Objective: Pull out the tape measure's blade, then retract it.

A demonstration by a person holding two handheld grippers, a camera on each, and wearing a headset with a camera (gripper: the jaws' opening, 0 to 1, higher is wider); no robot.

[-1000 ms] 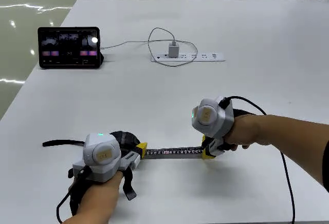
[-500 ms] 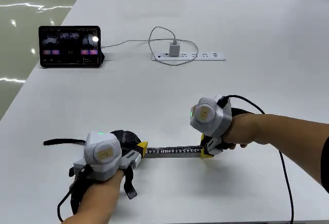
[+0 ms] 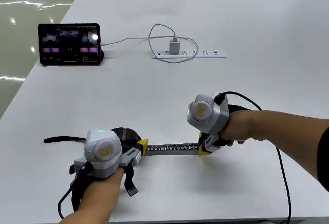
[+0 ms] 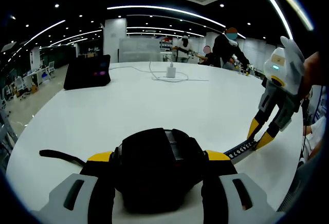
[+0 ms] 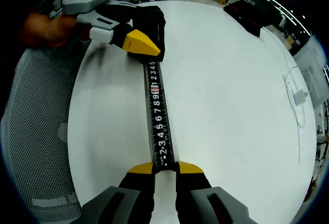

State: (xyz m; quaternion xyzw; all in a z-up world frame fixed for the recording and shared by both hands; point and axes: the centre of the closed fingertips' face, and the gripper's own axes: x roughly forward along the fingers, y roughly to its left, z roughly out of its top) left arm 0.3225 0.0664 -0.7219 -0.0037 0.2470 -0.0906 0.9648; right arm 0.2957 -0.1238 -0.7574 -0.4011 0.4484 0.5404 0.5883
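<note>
The black tape measure case (image 3: 126, 135) rests on the white table (image 3: 169, 95) near its front left, with my left gripper (image 3: 133, 150) shut on it. In the left gripper view the case (image 4: 159, 165) sits between the yellow-tipped jaws (image 4: 159, 157). A short length of blade (image 3: 172, 148) runs right from the case to my right gripper (image 3: 204, 150), which is shut on the blade's end. The right gripper view looks along the numbered blade (image 5: 157, 113) from my right gripper (image 5: 164, 168) to the case (image 5: 149, 23) and the left gripper (image 5: 131, 40).
A tablet (image 3: 69, 37) stands at the back left. A white power strip (image 3: 190, 54) with a charger and looped cable lies behind the work. A black strap (image 3: 61, 141) trails left from the case. The table's left edge is close, with a mesh chair (image 5: 36, 131) beside it.
My right gripper has moved a little left toward the case, so slightly less blade shows. The left gripper and case stay put.
</note>
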